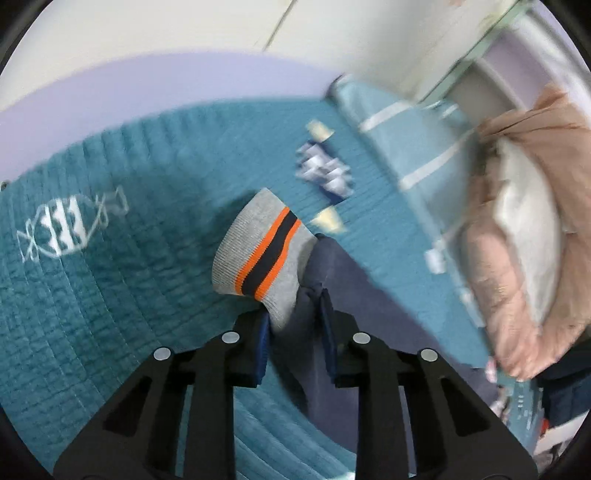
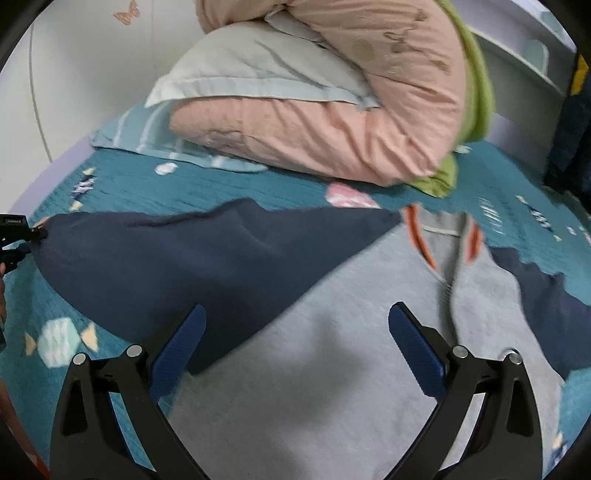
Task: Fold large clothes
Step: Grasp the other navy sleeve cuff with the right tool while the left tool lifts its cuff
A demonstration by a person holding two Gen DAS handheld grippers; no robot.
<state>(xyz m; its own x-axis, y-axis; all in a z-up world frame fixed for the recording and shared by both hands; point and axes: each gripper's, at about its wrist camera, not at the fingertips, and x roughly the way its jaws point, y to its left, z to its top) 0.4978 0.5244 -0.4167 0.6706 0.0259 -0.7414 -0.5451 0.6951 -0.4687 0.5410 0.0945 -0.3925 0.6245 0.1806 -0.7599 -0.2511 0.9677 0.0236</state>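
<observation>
A grey sweatshirt (image 2: 314, 369) with navy sleeves and orange trim lies spread on the teal bedspread (image 2: 229, 181). My left gripper (image 1: 295, 314) is shut on the navy sleeve (image 1: 325, 295) just behind its grey cuff (image 1: 258, 251), which has an orange and navy stripe, and holds it above the bed. The same sleeve (image 2: 192, 254) stretches left in the right wrist view to the left gripper at the frame edge (image 2: 18, 240). My right gripper (image 2: 295, 332) is open and empty over the grey body, near the sleeve seam.
A pink quilt (image 2: 332, 122), a white pillow (image 2: 251, 70) and a green blanket (image 2: 476, 92) are piled at the head of the bed. A striped light-blue pillow (image 2: 147, 140) lies beside them. A white wall (image 1: 147, 29) runs along the bed's far side.
</observation>
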